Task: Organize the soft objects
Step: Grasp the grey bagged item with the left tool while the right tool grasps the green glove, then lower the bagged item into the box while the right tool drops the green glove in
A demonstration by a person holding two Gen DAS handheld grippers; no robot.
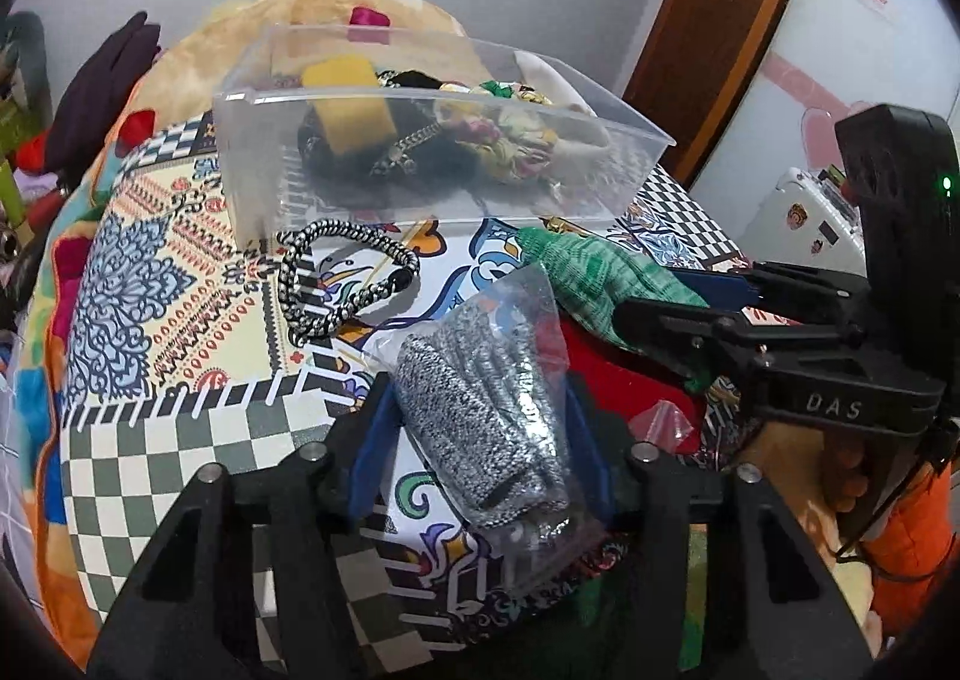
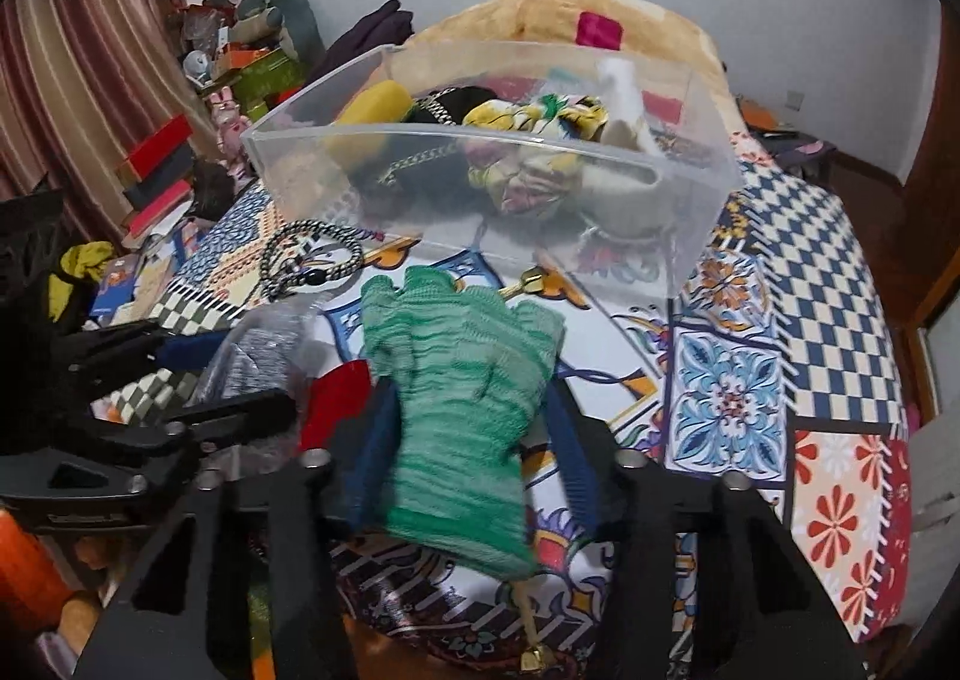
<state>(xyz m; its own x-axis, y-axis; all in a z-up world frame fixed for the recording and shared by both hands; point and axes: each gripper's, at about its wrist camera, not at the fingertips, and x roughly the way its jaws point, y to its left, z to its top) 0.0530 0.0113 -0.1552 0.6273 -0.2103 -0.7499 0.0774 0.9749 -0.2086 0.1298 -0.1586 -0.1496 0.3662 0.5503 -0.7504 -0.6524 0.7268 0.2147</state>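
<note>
- Judging from the pictures, both tongs already have something soft between their blue fingers, above the patterned bed cover [image 2: 750, 356].
- Left tongs [image 1: 480, 428] look clenched on a grey speckled glove in a clear plastic bag [image 1: 480, 410]; the bag sits between the fingers, near the camera.
- Right tongs [image 2: 468, 440] look clenched on the green knitted glove [image 2: 462, 416], gripped around the palm and cuff, its fingers pointing toward the clear box [image 2: 702, 200].
- Green glove: light, limp, stretchy. It should droop on either side of the grip, so a hold on the thick palm is likely safer than on a single finger.
- Bagged glove: also light, but the film is probably slippery and crinkly. Pinching through the bag onto the folded knit, not the loose film, should keep it from sliding out.
- The box lies just beyond both gloves and already holds a yellow sponge [image 1: 351, 104], a flowered cloth [image 2: 528, 140] and dark items.
- A black-and-white braided cord [image 1: 336, 278] lies on the bed in front of the box; floppy, best lifted at a doubled loop.
- Nothing here looks fragile.
</note>
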